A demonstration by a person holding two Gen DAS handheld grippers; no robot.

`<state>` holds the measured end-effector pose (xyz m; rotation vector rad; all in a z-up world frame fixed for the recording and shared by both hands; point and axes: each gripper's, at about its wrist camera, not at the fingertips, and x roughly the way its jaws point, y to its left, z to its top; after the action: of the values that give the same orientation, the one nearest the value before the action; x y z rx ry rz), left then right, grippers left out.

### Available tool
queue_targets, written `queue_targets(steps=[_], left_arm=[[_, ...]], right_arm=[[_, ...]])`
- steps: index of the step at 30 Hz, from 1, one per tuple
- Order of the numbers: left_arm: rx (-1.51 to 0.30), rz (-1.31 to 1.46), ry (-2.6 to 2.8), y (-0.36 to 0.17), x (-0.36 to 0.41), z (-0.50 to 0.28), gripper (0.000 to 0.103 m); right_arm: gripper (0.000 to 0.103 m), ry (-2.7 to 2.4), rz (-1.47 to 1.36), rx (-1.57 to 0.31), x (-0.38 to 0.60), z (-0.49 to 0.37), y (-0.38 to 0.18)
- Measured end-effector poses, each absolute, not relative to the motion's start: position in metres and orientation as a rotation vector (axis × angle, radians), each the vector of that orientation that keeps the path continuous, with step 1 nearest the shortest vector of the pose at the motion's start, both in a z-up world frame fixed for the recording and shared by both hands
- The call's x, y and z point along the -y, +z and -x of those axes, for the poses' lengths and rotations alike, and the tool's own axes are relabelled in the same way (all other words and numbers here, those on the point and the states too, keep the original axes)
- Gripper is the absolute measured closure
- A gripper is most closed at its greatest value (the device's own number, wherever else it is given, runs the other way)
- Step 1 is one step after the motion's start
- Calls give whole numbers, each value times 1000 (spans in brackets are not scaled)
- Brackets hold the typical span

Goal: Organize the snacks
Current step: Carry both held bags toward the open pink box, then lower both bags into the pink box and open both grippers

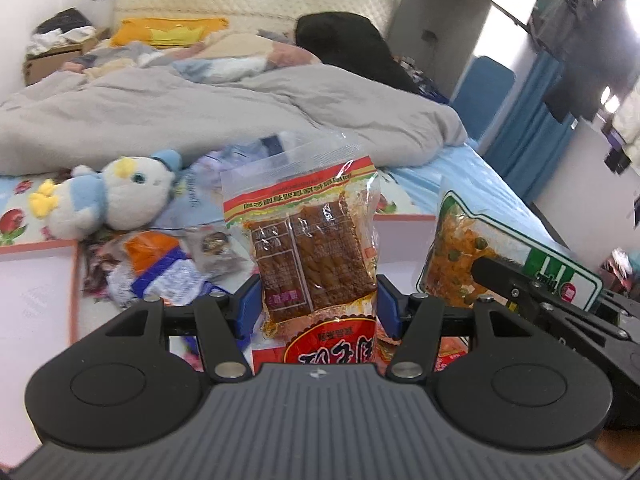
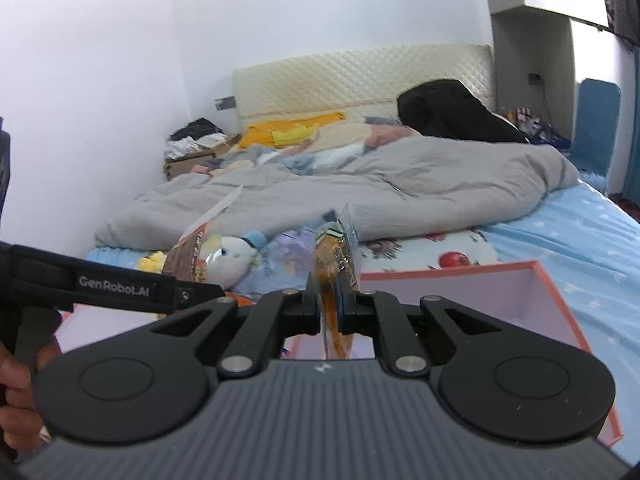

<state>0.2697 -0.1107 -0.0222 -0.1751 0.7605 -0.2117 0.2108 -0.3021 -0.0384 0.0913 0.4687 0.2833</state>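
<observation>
Holding a clear red-banded pouch of brown dried-tofu slabs in the left claw, a flat green-edged orange snack packet pinched in the right claw, above the bed. Risking slippery film sliding free, missing the pink open box.

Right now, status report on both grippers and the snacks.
Left gripper clamps red-brown snack pack. Right gripper shut on orange snack bag. Pink box ahead, nothing blocking.

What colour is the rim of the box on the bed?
Salmon-orange rim around a pale pink inside, clearest in the right wrist view.
</observation>
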Motion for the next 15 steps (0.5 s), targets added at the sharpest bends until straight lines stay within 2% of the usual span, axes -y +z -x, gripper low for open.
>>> queue_targets(steps=[15], left_arm=[[-952, 130, -299, -85, 189, -332, 39]], right_arm=[[92, 188, -124, -703, 370, -254, -108]])
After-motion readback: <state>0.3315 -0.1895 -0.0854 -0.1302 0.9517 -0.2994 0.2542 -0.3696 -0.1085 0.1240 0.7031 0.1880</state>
